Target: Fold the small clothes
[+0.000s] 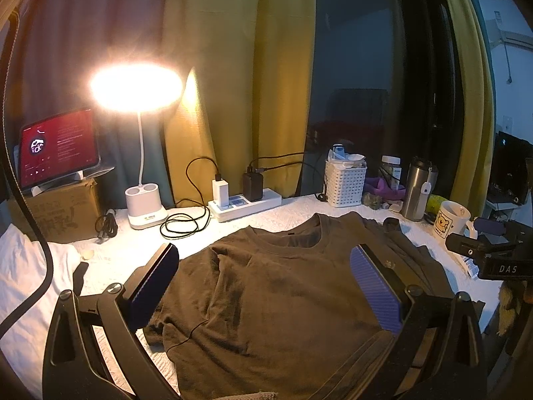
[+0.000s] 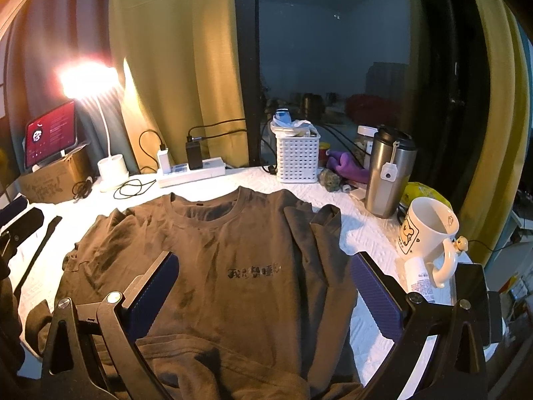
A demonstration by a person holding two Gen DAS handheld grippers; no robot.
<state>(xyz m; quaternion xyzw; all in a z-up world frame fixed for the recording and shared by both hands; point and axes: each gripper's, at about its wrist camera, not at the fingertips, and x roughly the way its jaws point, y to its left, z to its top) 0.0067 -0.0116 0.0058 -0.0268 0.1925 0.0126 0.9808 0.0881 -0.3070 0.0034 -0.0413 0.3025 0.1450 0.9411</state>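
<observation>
A brown T-shirt (image 1: 276, 286) lies front up on the white table cover, collar toward the window. Dark printed characters (image 2: 255, 271) cross its chest. Its right sleeve (image 2: 319, 233) is folded in over the body, and its left sleeve (image 2: 86, 253) is rumpled. My left gripper (image 1: 265, 263) hovers open over the shirt's left half, with nothing between its blue pads. My right gripper (image 2: 265, 268) hangs open above the chest print, also holding nothing. The tip of the left gripper (image 2: 20, 220) shows at the left edge of the right wrist view.
Along the back stand a lit desk lamp (image 1: 145, 206), a power strip (image 1: 245, 201) with chargers and cables, a white basket (image 1: 344, 183), a steel tumbler (image 1: 416, 190) and a mug (image 2: 428, 236). A tablet (image 1: 58, 148) sits on a cardboard box at the left. White cloth (image 1: 23, 280) lies left.
</observation>
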